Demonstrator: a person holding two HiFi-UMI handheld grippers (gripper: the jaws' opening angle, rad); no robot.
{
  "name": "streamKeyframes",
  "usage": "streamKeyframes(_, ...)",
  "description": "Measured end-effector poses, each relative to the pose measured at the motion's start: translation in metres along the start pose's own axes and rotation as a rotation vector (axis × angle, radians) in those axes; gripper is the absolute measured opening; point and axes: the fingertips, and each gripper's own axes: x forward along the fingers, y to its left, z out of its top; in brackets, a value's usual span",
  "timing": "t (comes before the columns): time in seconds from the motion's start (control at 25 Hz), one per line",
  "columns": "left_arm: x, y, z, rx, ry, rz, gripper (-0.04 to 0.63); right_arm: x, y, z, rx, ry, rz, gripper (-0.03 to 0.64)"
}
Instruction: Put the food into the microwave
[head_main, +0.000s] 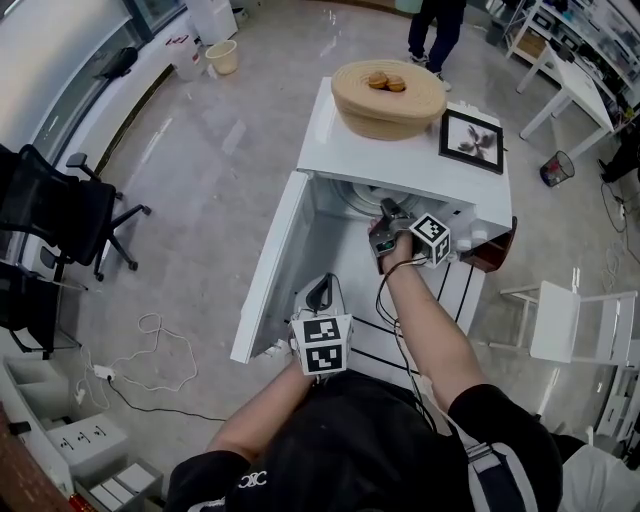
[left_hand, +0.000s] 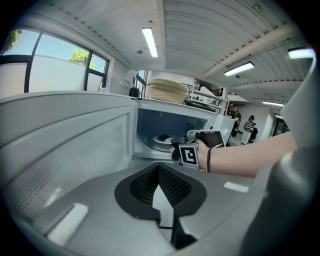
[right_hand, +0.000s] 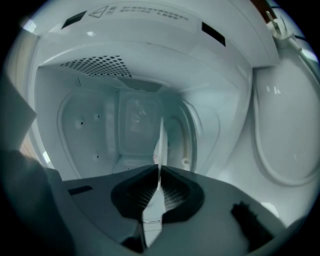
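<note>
The white microwave (head_main: 400, 165) stands with its door (head_main: 272, 265) swung open to the left. My right gripper (head_main: 385, 215) reaches into the cavity, shut on the rim of a thin white plate (right_hand: 160, 145) that shows edge-on between its pads. In the left gripper view the right gripper (left_hand: 176, 145) is at the opening with the plate (left_hand: 161, 141) in front of it and a dark bit of food (left_hand: 164, 136) on it. My left gripper (head_main: 322, 292) hangs back by the door's lower edge, jaws together and empty (left_hand: 159, 167).
A woven basket (head_main: 388, 95) with round biscuits and a framed picture (head_main: 471, 140) sit on top of the microwave. A black office chair (head_main: 60, 215) stands at the left and a white chair (head_main: 575, 320) at the right. A person (head_main: 437, 25) stands beyond.
</note>
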Motion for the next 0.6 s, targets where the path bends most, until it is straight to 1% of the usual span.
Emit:
streamKeyframes(0.16, -0.002, 0.003, 0.001, 0.001, -0.002, 0.002, 0.008, 0.002, -0.004, 0.004, -0.013, -0.007, -0.027, 0.020)
streamKeyframes(0.28, -0.003, 0.003, 0.003, -0.001, -0.017, 0.000, 0.008, 0.006, -0.003, 0.007, -0.058, -0.007, -0.046, 0.020)
streamKeyframes(0.48, -0.003, 0.000, 0.002, 0.007, -0.025, -0.003, 0.008, 0.008, -0.005, 0.016, -0.224, -0.011, -0.105, 0.025)
streamKeyframes(0.6, -0.004, 0.002, 0.000, 0.001, -0.020, 0.001, 0.008, 0.010, -0.004, 0.020, -0.324, -0.016, -0.159, 0.034)
